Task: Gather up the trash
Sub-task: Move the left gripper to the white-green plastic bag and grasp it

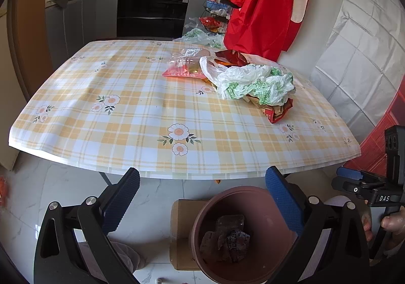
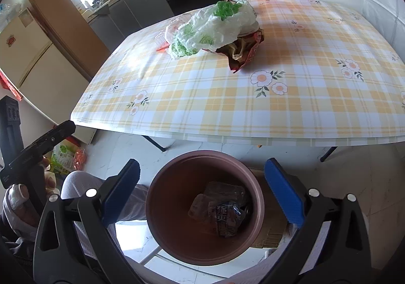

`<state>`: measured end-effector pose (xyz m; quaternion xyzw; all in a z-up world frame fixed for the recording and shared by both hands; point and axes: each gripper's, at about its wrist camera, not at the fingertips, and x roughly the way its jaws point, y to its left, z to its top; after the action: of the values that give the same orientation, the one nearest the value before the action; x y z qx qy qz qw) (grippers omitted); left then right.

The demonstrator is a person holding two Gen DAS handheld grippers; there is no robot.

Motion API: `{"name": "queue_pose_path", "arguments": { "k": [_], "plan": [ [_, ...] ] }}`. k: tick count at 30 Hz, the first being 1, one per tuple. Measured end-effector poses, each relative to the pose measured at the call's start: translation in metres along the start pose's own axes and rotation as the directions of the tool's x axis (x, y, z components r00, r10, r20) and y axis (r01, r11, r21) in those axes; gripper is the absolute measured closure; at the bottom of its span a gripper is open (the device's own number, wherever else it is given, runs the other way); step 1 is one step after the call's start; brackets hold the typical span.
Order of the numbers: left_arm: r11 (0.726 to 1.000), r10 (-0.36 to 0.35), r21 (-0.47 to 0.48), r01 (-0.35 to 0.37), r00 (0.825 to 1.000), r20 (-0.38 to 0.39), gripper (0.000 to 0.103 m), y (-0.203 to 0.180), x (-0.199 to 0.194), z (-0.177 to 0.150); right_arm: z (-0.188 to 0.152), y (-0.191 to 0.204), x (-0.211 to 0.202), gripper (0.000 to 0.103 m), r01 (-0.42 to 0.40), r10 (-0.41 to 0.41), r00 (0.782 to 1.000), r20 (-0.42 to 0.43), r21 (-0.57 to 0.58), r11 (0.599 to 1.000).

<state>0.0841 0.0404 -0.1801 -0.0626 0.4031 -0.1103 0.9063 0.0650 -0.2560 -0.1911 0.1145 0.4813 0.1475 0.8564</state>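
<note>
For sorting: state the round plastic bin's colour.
Round plastic bin: brownish-pink; right wrist view shows it best.

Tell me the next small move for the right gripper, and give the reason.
Probably lift the right gripper from over the bin and reach toward the white-and-green plastic bag on the table. Its fingers stand open with nothing between them, wrappers already lie in the bin, and the bag still sits on a pile of packets.

We see our two grippers, left gripper (image 1: 202, 193) and right gripper (image 2: 202, 185), each with black arms, silver screws, ribbed blue pads (image 2: 283, 193), and our pale trouser leg (image 2: 83, 182).
</note>
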Motion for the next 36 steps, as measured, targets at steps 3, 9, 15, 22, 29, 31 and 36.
{"name": "queue_pose_path", "arguments": {
  "k": [3, 9, 15, 22, 29, 31, 36],
  "plan": [
    [1.000, -0.019, -0.005, 0.018, 1.000, -0.015, 0.006, -0.005, 0.006, 0.002, 0.002, -0.005, 0.000, 0.006, 0.015, -0.016, 1.000, 0.015, 0.006, 1.000],
    [0.995, -0.101, 0.019, 0.102, 0.994, -0.034, 0.006, -0.033, 0.029, 0.025, 0.013, -0.028, -0.003, 0.006, 0.051, -0.053, 0.997, 0.051, 0.048, 0.998],
    [0.973, -0.170, 0.160, 0.167, 0.985, 0.007, 0.006, -0.093, 0.064, 0.082, 0.027, -0.063, -0.007, 0.006, 0.070, -0.081, 0.992, 0.094, 0.116, 0.991],
    [0.949, -0.218, 0.222, 0.225, 0.974, -0.058, 0.006, -0.154, 0.137, 0.140, 0.030, -0.101, -0.010, 0.006, 0.108, -0.131, 0.982, 0.133, 0.171, 0.979],
    [0.976, -0.130, 0.158, 0.152, 0.981, -0.141, 0.006, -0.153, 0.217, 0.161, 0.023, -0.133, -0.010, 0.006, 0.125, -0.157, 0.979, 0.133, 0.221, 0.967],
    [0.981, -0.164, 0.073, 0.178, 0.972, -0.168, 0.006, -0.140, 0.232, 0.160, 0.020, -0.142, -0.010, 0.006, 0.131, -0.164, 0.978, 0.127, 0.236, 0.963],
    [0.978, -0.192, 0.040, 0.205, 0.958, -0.215, 0.006, -0.132, 0.246, 0.141, 0.018, -0.152, -0.007, 0.006, 0.136, -0.168, 0.979, 0.111, 0.252, 0.958]
  ]
}}
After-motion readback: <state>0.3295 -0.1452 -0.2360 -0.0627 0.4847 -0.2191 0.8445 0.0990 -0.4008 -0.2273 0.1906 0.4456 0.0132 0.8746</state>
